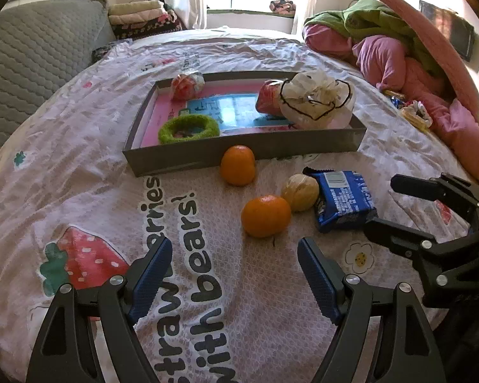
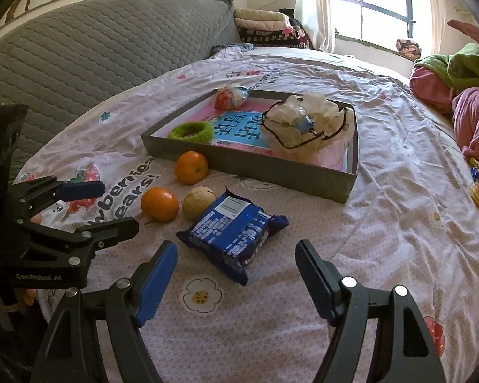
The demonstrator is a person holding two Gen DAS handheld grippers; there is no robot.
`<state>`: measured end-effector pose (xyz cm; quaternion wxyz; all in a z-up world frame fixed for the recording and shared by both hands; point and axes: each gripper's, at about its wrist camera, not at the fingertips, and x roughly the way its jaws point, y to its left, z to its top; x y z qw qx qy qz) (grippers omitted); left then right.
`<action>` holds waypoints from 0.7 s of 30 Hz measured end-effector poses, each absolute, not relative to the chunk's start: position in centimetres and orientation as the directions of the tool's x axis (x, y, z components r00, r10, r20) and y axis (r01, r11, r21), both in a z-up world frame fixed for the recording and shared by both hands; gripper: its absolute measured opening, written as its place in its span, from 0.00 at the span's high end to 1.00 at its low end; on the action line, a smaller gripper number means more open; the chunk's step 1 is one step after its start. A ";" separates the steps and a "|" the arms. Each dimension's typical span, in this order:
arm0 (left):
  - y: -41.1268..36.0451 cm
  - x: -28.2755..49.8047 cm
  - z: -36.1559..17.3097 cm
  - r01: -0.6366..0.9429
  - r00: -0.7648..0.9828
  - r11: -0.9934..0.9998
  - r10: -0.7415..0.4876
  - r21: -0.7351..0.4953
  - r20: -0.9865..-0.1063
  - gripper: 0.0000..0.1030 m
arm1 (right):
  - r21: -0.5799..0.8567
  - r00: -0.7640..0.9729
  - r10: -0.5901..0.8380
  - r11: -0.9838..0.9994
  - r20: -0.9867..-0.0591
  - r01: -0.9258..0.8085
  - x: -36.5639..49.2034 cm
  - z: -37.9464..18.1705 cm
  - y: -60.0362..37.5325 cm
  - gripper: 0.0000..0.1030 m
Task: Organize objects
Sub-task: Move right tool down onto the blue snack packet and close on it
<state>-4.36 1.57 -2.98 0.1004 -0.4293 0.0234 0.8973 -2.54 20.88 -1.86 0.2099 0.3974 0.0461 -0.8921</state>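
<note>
A grey box lid [image 1: 239,156] [image 2: 255,166] lies on the bed, holding a green ring [image 1: 188,129] [image 2: 191,131], a red-white wrapped ball [image 1: 186,85] [image 2: 231,97] and a white plastic bag [image 1: 316,100] [image 2: 303,124]. In front of it lie two oranges [image 1: 238,165] [image 1: 265,215], a pale round fruit [image 1: 300,191] [image 2: 198,202] and a blue snack packet [image 1: 343,199] [image 2: 234,236]. My left gripper [image 1: 234,252] stands open just short of the nearer orange [image 2: 159,204]. My right gripper [image 2: 236,255] is open, the packet just ahead of its fingertips.
The bed wears a pink printed sheet [image 1: 79,175]. A grey quilted headboard [image 2: 79,51] runs along the left. Pink and green bedding [image 1: 399,63] is heaped at the right, with small snack packs [image 1: 415,115] beside it. Folded blankets [image 1: 143,19] lie under the window.
</note>
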 end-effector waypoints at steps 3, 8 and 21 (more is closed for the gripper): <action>1.6 -4.6 -3.5 -0.207 -0.605 -0.977 0.161 -0.041 -0.780 0.20 | 0.083 -0.591 -0.336 -0.907 -0.733 0.413 -2.6 -2.0 20.9 0.26; 1.8 -5.0 -4.0 -0.216 -0.599 -0.976 0.165 -0.041 -0.783 0.20 | 0.077 -0.581 -0.332 -0.905 -0.743 0.418 -2.8 -2.6 21.0 0.26; 2.1 -6.0 -4.7 -0.234 -0.586 -0.971 0.184 -0.053 -0.789 0.20 | 0.035 -0.553 -0.311 -0.891 -0.773 0.453 -4.6 -4.1 21.4 0.26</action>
